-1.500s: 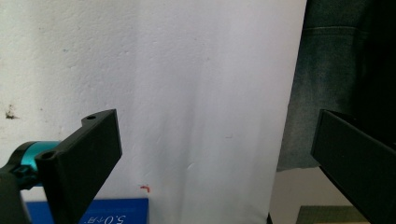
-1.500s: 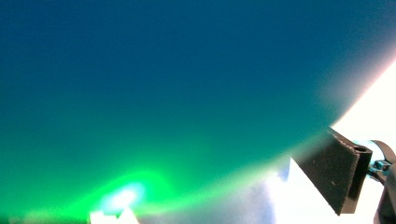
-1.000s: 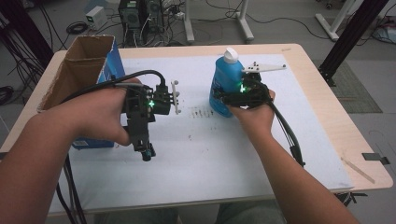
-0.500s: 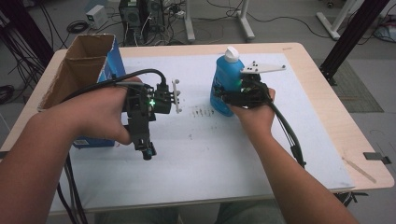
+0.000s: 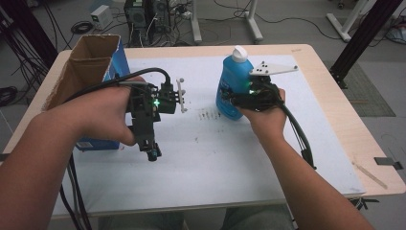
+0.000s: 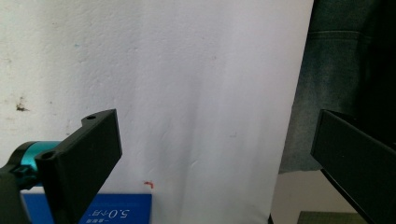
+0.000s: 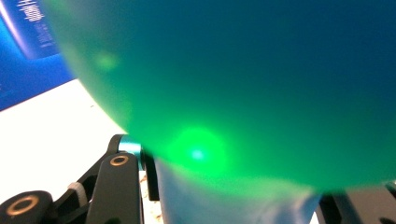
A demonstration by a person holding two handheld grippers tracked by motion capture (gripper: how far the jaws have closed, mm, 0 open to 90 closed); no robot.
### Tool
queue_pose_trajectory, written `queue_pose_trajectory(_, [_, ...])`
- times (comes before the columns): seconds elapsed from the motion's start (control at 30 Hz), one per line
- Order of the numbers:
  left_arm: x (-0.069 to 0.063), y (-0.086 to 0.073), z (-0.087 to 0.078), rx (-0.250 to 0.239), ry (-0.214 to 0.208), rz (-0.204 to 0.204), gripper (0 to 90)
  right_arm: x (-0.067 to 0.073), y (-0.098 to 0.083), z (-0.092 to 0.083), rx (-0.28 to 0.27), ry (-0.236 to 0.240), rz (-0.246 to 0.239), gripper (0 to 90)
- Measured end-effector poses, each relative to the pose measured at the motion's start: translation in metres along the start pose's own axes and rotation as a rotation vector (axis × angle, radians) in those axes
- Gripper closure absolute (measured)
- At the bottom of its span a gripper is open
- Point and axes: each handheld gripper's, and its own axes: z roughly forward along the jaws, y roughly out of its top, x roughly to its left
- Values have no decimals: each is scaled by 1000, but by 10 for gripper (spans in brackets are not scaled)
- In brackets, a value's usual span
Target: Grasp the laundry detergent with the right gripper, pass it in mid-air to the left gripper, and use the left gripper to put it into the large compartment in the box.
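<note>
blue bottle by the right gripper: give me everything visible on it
The blue bottle stands upright on the white sheet covering the table, right of centre. It looks like translucent blue plastic with a white cap and a partly visible label on its front. The right gripper is shut on its lower body from the person's side, jaws having just closed onto it. In the right gripper view its curved wall looms close, tinted green by the gripper's light. Fill level can't be judged.
</note>
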Motion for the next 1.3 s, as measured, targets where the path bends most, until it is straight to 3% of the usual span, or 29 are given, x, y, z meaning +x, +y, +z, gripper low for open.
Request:
queue_pose_trajectory(0.33, [0,2,-11,-12,29,-6,17,10,17,-20,15,86,-42,464])
queue_pose_trajectory(0.67, [-2,9,-29,-8,61,-8,17,29,38,-37,27,221,-111,463])
queue_pose_trajectory(0.9, [-5,17,-46,-3,85,3,17,44,43,-45,42,343,-166,462])
queue_pose_trajectory(0.93, [-5,17,-46,-3,85,3,17,44,43,-45,42,343,-166,462])
queue_pose_trajectory(0.97, [-6,18,-50,-4,88,7,17,49,43,-46,46,377,-175,462])
queue_pose_trajectory(1.0, [-6,18,-50,-4,88,7,17,49,43,-46,46,377,-175,462])
queue_pose_trajectory(1.07, [-7,21,-55,-16,88,14,17,56,42,-47,52,433,-202,462])
queue_pose_trajectory(1.1, [-7,21,-55,-16,88,14,17,56,42,-47,52,433,-202,462])
queue_pose_trajectory(1.13, [-8,22,-58,-16,90,19,17,61,42,-46,57,468,-215,462])
queue_pose_trajectory(1.27, [-10,25,-61,-21,90,23,17,68,40,-45,62,517,-234,462])
queue_pose_trajectory(1.3, [-11,26,-64,-21,89,30,17,72,39,-43,65,550,-249,462])
